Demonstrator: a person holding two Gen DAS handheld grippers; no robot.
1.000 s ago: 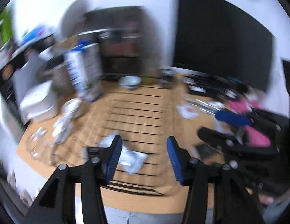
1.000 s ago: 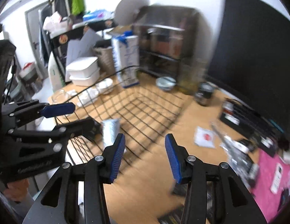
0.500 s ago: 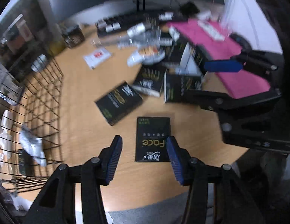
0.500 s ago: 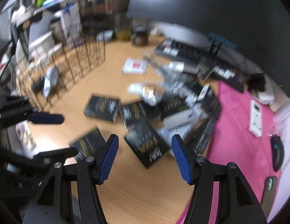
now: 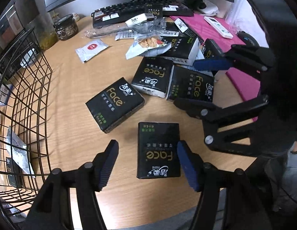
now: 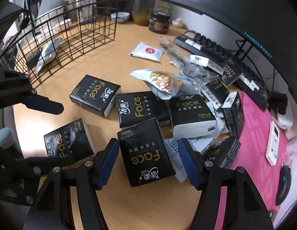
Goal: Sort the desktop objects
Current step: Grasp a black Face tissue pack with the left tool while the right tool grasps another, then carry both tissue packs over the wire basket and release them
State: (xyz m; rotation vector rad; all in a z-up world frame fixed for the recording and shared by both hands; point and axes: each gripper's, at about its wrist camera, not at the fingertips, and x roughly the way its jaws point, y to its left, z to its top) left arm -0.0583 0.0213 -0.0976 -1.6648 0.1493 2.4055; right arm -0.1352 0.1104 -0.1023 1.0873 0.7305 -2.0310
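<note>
On the left, the wire basket (image 5: 24, 88) is holding a silvery pouch (image 5: 16, 153), while the left gripper (image 5: 146, 163) is hovering with fingers spread around the nearest tissue pack (image 5: 158, 150) — lowering squarely over its long sides before squeezing looks wisest. Further right, the right gripper (image 6: 148, 163) is poised just as wide over another tissue pack (image 6: 146, 153); I am counting roughly nine black packs, one snack bag (image 6: 163, 80), one white sachet (image 6: 147, 51).

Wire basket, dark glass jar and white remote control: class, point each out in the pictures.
Wire basket (image 6: 95, 22), right wrist view, on its far wall.
Dark glass jar (image 6: 159, 23), right wrist view, on its body.
White remote control (image 6: 273, 143), right wrist view, on its face.
</note>
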